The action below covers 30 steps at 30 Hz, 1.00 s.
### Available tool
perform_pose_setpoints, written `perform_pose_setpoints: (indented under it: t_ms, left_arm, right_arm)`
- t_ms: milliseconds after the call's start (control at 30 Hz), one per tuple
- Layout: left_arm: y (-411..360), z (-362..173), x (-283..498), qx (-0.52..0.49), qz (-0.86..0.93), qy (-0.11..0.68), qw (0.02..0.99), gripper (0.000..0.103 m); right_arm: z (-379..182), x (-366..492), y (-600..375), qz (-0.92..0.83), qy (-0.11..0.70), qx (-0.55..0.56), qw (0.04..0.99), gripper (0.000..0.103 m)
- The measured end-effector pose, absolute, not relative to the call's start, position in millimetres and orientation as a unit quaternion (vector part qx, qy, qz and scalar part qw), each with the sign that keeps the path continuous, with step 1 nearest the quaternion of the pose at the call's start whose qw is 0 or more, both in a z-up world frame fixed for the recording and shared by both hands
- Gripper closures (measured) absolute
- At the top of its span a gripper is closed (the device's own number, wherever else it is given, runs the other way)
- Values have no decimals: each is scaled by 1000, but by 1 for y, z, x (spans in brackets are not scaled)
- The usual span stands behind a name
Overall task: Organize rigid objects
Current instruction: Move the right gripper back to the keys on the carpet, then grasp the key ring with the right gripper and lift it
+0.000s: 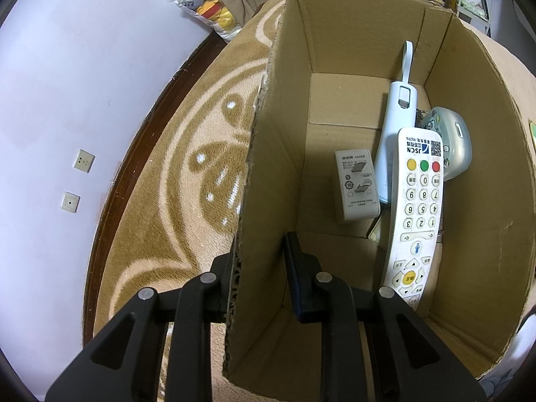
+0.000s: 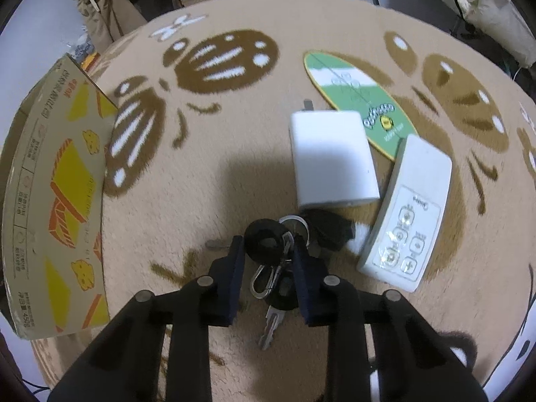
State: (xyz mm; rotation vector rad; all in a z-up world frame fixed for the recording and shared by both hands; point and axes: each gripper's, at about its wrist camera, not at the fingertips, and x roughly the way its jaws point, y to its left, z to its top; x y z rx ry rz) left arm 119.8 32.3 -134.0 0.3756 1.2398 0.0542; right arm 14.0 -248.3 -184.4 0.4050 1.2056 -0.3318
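Observation:
In the left wrist view, my left gripper straddles the left wall of an open cardboard box, one finger outside and one inside; whether it pinches the wall is unclear. Inside lie a white remote, a grey adapter, a pale blue stick device and a pale case. In the right wrist view, my right gripper is part open around a key bunch with black fobs and a carabiner on the rug. A white charger and a small white remote lie beyond.
A beige rug with brown patterns covers the floor. A green oval card lies past the charger. The box's printed outer side stands at the left. Shelves, clothes and a toy bag line the back.

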Motion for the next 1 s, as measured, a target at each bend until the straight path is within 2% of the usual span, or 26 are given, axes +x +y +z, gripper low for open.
perform_pose_setpoints:
  t_ms: [67, 200, 1000]
  left_arm:
    - [33, -134, 120, 174, 25, 577, 797, 81]
    - [32, -134, 120, 175, 25, 577, 797, 81]
    - [34, -134, 121, 165, 25, 581, 797, 82]
  right_arm:
    - [-180, 14, -245, -153, 548, 188, 801, 78]
    - [-167, 15, -248, -141, 516, 197, 822, 92]
    - [-128, 26, -230, -128, 453, 150, 869, 97]
